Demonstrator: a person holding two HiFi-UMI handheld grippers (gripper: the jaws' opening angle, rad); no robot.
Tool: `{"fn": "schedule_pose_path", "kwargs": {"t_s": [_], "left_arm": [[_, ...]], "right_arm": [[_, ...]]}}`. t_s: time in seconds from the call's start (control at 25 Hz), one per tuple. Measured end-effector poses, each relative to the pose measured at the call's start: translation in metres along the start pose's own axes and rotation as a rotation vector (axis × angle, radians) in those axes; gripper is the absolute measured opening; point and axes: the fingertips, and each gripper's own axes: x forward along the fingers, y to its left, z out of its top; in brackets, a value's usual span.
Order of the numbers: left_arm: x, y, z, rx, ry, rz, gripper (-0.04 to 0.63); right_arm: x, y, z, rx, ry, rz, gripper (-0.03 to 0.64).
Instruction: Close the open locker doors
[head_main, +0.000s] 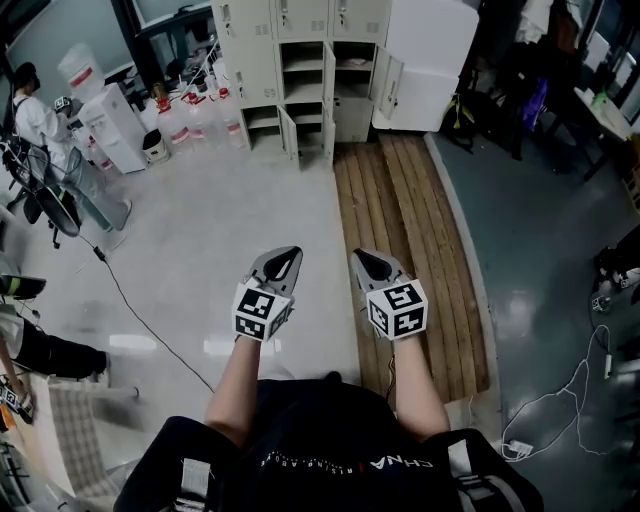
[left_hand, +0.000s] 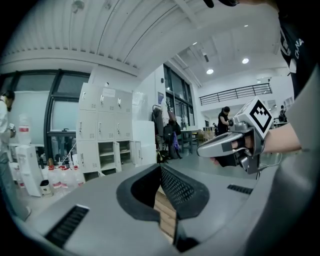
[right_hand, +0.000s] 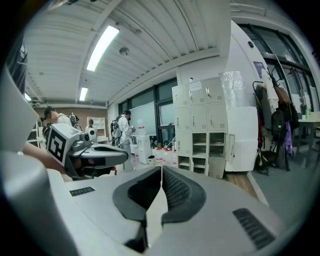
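Your left tongs (head_main: 283, 262) and right tongs (head_main: 372, 262) are both closed on nothing, well short of the lockers (head_main: 250, 60), probably ready to just shove those open doors (head_main: 388, 88) to.

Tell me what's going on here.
A person holds a two-jaw gripper in each hand and faces a bank of lockers across the room. Several of its doors hang open, showing shelves inside. The left gripper and the right gripper are both shut with nothing between the jaws. They are held side by side, pointing toward the lockers, beside a strip of wooden planks that runs up to them. No door has been reached yet.
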Motion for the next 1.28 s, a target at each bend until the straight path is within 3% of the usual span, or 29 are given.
{"fn": "schedule_pose_path", "kwargs": {"t_s": [0.28,0.56,1.04,1.28], "left_arm": [[0.012,0.008,-0.012,-0.012,0.024,0.040,0.020],[0.051,0.047,-0.019,-0.019,0.028,0.017,0.020],[0.127,0.207,-0.003,-0.020,0.022,-0.037,0.020],[0.152,0.265,0.001,-0.010,0.013,-0.083,0.020]], "right_arm": [[0.012,-0.023,-0.013,0.051,0.012,-0.003,0.032],[0.061,-0.042,-0.009,0.054,0.034,-0.016,0.032],[0.212,-0.070,0.055,0.050,0.041,-0.083,0.032],[0.276,-0.073,0.077,0.052,0.043,-0.108,0.032]]}}
